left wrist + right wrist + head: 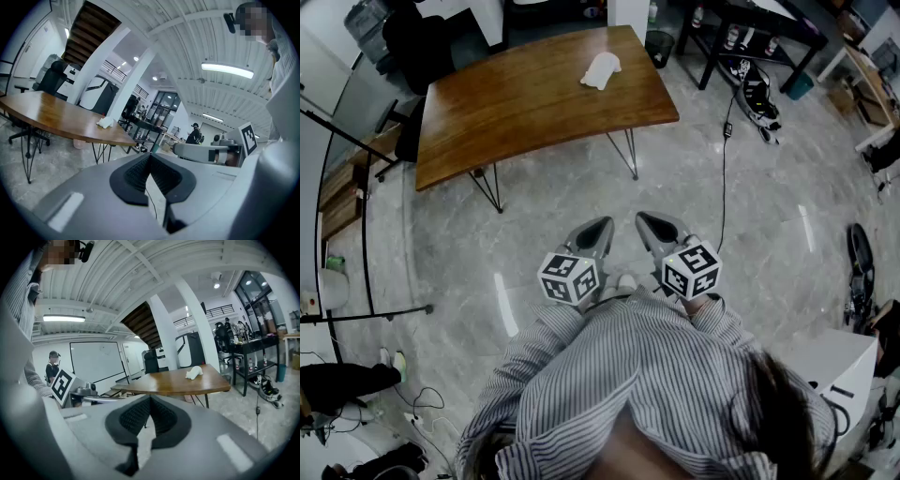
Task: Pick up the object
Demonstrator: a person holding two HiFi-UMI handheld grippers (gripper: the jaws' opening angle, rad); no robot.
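Left hand-held gripper (150, 155) and right hand-held gripper (150, 399) sit closed, empty; reaching unopened could shove white crumpled object (602, 69) off brown wooden surface (516, 108).

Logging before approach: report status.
Left hand-held gripper shut, empty. Right hand-held gripper shut, empty. White object on wooden table, ahead, untouched. Only floor between.

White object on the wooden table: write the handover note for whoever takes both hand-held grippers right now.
Left hand-held gripper: shut, empty, held over the floor.
Right hand-held gripper: shut, empty, close beside the left one.
White object: lies near the far edge of the wooden table, well ahead of both grippers, untouched.
Done: nothing yet.
Left: step up to the table, open one gripper, close it on the object, lift.
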